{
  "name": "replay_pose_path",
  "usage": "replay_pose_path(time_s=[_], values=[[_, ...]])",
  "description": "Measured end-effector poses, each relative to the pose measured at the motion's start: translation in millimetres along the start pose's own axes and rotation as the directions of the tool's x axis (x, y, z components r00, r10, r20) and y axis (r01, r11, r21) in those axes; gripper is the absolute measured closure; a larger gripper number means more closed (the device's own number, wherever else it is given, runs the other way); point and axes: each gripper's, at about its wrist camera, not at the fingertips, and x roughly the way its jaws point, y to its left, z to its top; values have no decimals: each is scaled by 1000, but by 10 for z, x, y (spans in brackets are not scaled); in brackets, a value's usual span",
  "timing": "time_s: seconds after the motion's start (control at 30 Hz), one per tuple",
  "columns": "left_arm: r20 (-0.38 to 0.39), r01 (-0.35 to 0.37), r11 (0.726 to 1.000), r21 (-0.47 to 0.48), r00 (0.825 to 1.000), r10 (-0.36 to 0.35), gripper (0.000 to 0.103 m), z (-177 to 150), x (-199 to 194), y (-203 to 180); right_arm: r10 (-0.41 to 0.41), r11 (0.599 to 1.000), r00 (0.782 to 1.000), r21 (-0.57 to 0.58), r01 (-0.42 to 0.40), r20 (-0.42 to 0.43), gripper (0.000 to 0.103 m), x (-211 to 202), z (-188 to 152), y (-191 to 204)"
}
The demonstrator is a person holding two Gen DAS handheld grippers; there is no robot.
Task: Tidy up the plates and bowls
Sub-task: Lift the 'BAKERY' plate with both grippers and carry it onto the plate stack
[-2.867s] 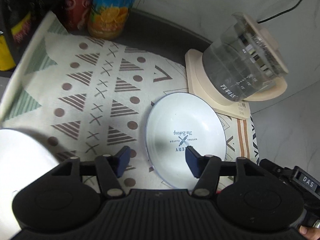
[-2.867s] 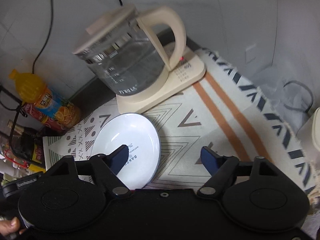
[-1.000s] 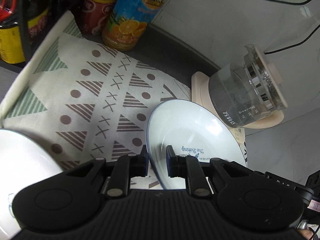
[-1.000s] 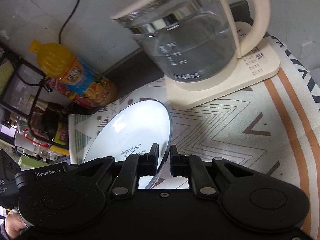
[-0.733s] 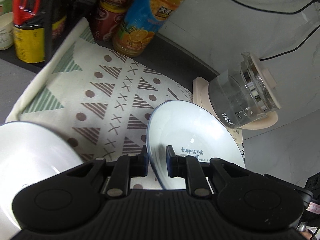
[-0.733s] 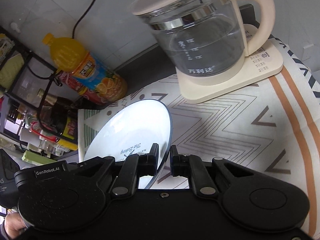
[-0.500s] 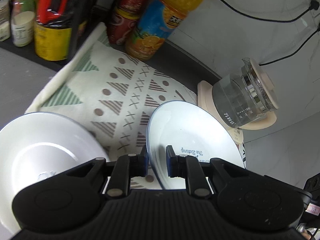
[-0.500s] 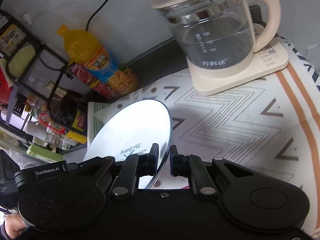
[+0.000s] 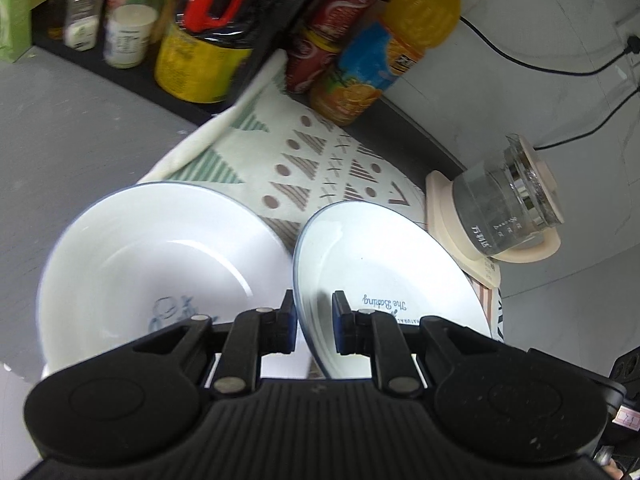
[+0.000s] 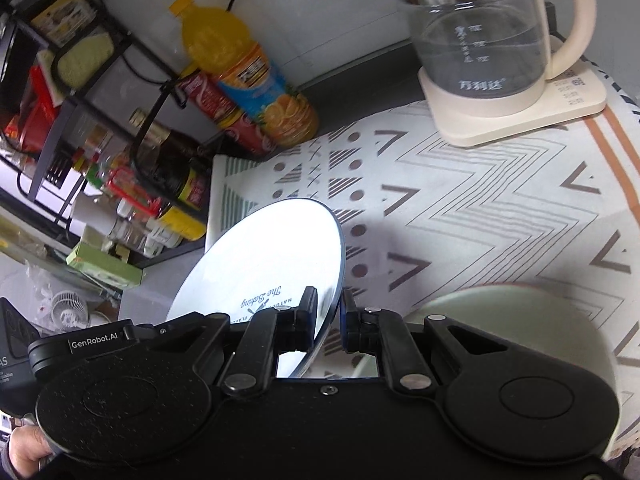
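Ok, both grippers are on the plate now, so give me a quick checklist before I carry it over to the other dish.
1. Left gripper shut on plate rim: ok.
2. Right gripper shut on the opposite rim: ok.
3. Plate off the mat: ok, it looks lifted and tilted.
4. White dish upright and free to receive it: ok.
5. Plate clear of the kettle: ok.
6. Grip depth on the rim: cannot tell.

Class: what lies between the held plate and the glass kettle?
In the right wrist view, only patterned cloth lies between plate and kettle.
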Motion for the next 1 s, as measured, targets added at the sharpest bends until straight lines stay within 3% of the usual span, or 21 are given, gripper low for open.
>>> replay_pose_path(time_s=[0.6, 1.0], values=[[2, -61, 994, -91, 998, 61, 88, -179, -173, 719, -27, 995, 997, -95, 19, -79, 92, 379, -349, 515], [1, -91, 987, -131, 996, 92, 88, -273, -168, 970, -74, 985, 989, -167, 53, -125, 91, 535, -583, 704]])
